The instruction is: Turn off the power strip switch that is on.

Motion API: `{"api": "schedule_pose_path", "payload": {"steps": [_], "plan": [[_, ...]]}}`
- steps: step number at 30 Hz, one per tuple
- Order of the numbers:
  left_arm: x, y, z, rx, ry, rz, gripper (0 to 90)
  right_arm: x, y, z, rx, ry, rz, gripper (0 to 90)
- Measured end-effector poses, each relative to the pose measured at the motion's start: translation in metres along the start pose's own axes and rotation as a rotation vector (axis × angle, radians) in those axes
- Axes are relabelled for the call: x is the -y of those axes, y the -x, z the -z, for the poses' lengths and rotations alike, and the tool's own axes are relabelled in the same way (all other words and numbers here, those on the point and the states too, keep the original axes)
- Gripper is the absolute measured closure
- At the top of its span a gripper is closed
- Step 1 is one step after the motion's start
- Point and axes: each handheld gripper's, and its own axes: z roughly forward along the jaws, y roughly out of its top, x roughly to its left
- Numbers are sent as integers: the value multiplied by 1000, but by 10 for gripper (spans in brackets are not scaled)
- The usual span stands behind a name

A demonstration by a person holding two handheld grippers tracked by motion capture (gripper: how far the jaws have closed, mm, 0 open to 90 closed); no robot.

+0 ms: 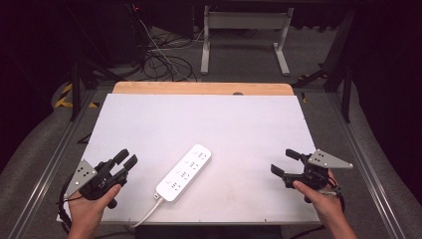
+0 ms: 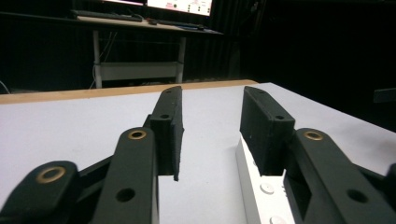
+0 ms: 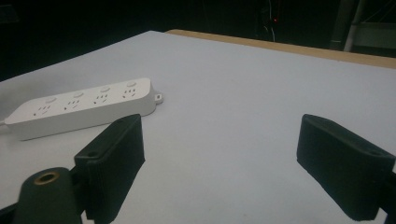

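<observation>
A white power strip (image 1: pixel 184 172) lies diagonally on the white board (image 1: pixel 239 124), front centre, its cable (image 1: pixel 146 215) trailing off the near edge. My left gripper (image 1: pixel 128 157) is held at the front left, just left of the strip, jaws partly apart with nothing between them. In the left gripper view the gripper (image 2: pixel 211 100) points across the board, and the strip's end (image 2: pixel 261 191) shows beside the right jaw. My right gripper (image 1: pixel 282 161) is held at the front right, open and empty. In the right gripper view its jaws (image 3: pixel 219 140) stand wide, with the strip (image 3: pixel 84 109) farther off to the left.
A wooden table edge (image 1: pixel 199 88) runs along the board's far side. Beyond it stand a white desk frame (image 1: pixel 244 30) and loose cables (image 1: pixel 164 59) on the floor. Metal rails (image 1: pixel 368 164) flank the board on both sides.
</observation>
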Motion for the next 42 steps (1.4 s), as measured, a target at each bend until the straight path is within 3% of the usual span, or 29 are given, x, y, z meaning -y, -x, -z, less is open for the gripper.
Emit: {"api": "schedule_pose_path", "payload": {"steps": [4,11,17,26,30,34,42], "plan": [[0,-2,2,-7,-6,34,664,0,0,0,1,1,2,152],[-3,-3,5,7,-30,51,851,0,0,1,1,2,1,152],[-5,-3,6,44,-32,106,900,1,0,2,1,1,0,152],[-5,-3,5,32,-36,94,900,1,-1,2,0,3,-2,152],[-4,-2,4,34,-45,107,900,1,0,3,0,3,-4,152],[-5,-1,3,37,-57,72,900,1,0,2,-1,4,-5,152],[-7,2,2,59,-98,40,900,1,0,2,-2,4,-8,152]]}}
